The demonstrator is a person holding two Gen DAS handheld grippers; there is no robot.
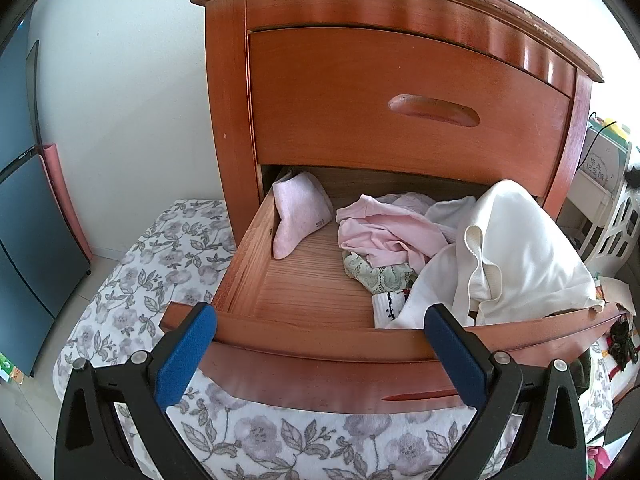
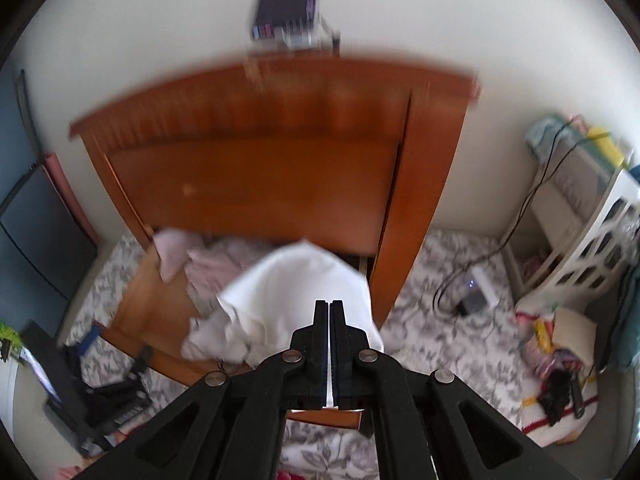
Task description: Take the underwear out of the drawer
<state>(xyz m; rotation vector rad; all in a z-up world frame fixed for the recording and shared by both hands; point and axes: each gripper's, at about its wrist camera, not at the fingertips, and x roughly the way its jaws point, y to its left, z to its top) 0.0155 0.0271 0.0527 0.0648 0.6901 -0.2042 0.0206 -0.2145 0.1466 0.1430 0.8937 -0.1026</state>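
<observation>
- Right gripper (image 2: 329,308): jaws pressed together; a thin white strip shows between the pads, seemingly cloth, though whether it belongs to the white garment (image 2: 304,292) is not certain.
- Left gripper (image 1: 320,332): jaws wide apart, nothing between them, at the drawer (image 1: 304,340) front edge.
- Underwear: white garment draped over the drawer's right front corner; pink garment (image 1: 380,232), lace piece (image 1: 376,274) and sock (image 1: 298,212) inside.
- Risk: a thin pinch may slip; the draped cloth could drag neighbouring pieces out or snag the drawer edge.
- Left view only: sharp drawer contents.
- Right view only: blurred; shows the closed jaws, floor cable (image 2: 520,232), clutter at right.
</observation>
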